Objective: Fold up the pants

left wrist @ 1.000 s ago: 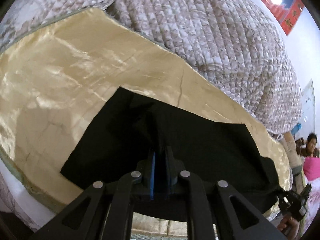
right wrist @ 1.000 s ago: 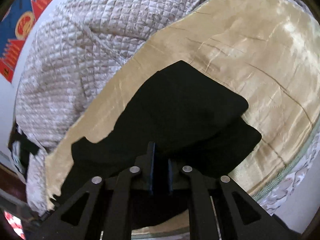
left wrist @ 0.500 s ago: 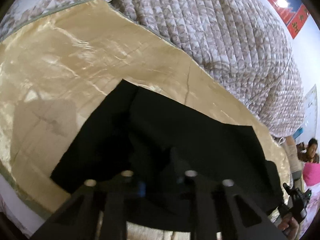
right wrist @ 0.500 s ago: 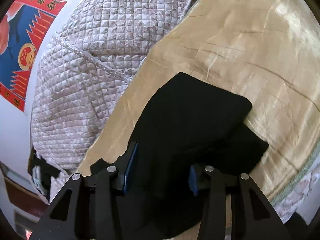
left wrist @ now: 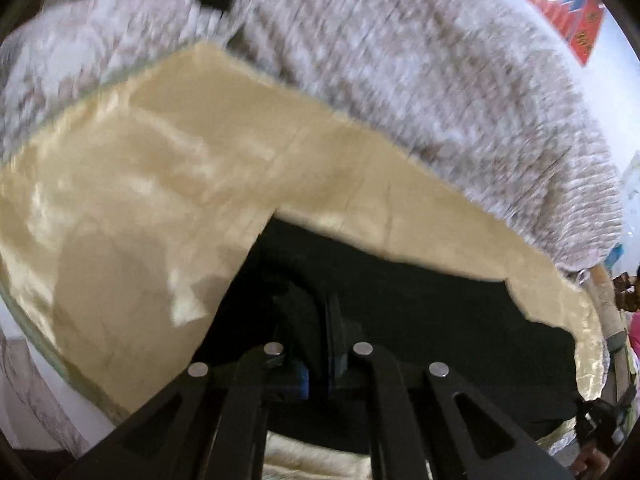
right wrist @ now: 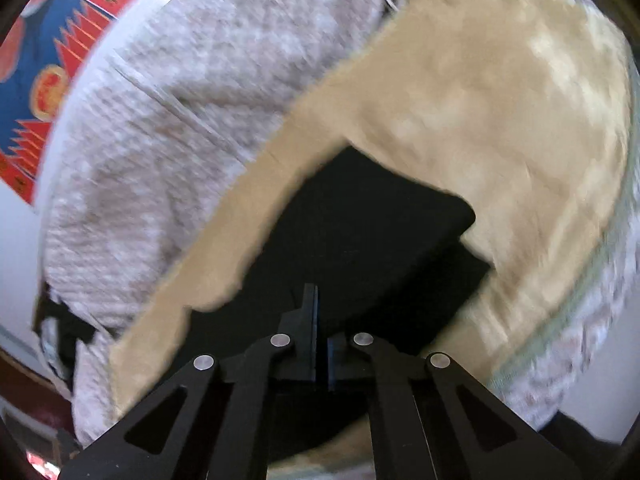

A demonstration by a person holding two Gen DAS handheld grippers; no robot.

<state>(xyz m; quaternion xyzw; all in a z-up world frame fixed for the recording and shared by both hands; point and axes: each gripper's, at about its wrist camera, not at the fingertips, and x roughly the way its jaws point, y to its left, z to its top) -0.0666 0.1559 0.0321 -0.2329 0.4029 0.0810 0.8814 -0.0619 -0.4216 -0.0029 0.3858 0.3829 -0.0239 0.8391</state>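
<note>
Lying on the gold satin cover of the bed, just below the quilted blanket, the black pants are already doubled into a thick stack. Half a second ago the right gripper stood wide open over that stack; now its jaws are clenched together again, as are those of the left gripper, though whether either pinches cloth I cannot tell. Both views blur, suggesting another fold is beginning.

Likely a home bedroom, quilted bedspread, gold satin sheet, red poster
</note>
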